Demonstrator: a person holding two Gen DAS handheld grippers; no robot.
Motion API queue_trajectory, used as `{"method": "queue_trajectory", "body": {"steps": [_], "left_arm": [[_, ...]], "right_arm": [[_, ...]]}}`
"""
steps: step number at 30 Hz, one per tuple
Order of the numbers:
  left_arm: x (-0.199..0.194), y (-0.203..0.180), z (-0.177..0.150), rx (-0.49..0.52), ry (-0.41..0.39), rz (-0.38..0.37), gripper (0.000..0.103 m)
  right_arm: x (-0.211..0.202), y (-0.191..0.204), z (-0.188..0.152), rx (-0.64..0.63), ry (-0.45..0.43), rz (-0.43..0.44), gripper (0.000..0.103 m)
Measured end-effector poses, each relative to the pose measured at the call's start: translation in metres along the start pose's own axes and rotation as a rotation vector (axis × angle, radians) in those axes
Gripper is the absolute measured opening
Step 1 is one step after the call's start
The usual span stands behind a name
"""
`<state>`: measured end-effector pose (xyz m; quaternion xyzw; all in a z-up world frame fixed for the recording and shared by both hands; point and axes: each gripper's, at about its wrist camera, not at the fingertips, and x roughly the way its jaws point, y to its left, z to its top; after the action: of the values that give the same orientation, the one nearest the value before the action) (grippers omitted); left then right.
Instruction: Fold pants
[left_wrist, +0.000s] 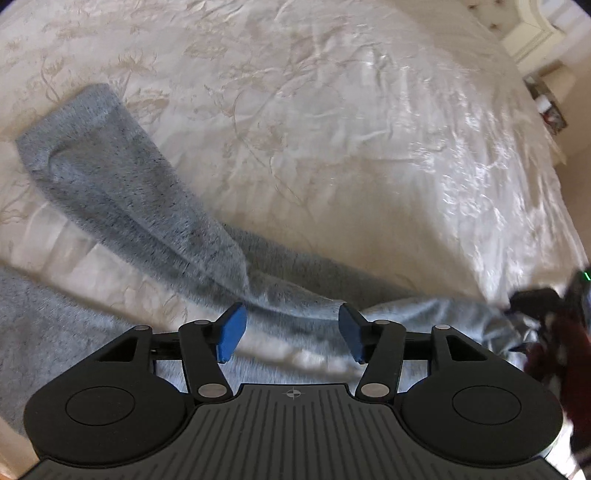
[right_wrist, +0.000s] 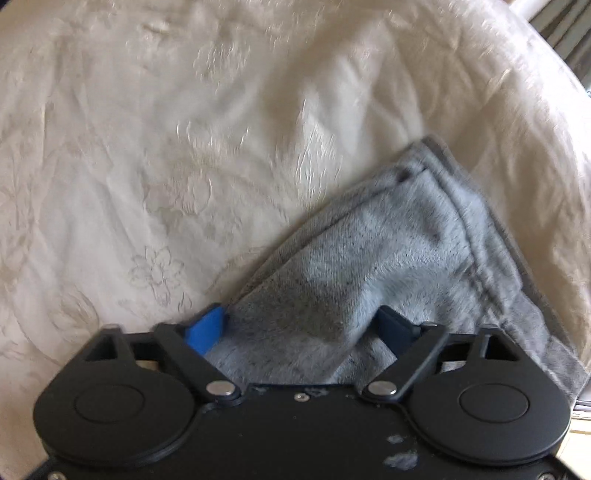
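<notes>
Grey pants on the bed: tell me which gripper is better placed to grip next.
Right gripper, probably: a bunched fold of the grey pants already sits between its open fingers. The left gripper stands open above flat fabric.

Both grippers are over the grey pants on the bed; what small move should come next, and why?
Probably close the right gripper on the cloth. A bunched fold of the pants sits between its open jaws, while the left gripper hangs open above a flat stretch.
</notes>
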<state>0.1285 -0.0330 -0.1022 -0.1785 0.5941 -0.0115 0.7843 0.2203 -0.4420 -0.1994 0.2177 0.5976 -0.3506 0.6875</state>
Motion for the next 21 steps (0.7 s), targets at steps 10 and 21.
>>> {"method": "queue_trajectory", "body": {"steps": [10,21], "left_arm": [[0.042,0.002,0.025,-0.097,0.117,-0.025,0.054],[0.044,0.012,0.009,-0.204,0.153,-0.005,0.054]], "right_arm": [[-0.062,-0.099,-0.039,0.014,-0.143,0.297,0.009],[-0.063,-0.092,-0.043,0.006,-0.173,0.317,0.009]]}}
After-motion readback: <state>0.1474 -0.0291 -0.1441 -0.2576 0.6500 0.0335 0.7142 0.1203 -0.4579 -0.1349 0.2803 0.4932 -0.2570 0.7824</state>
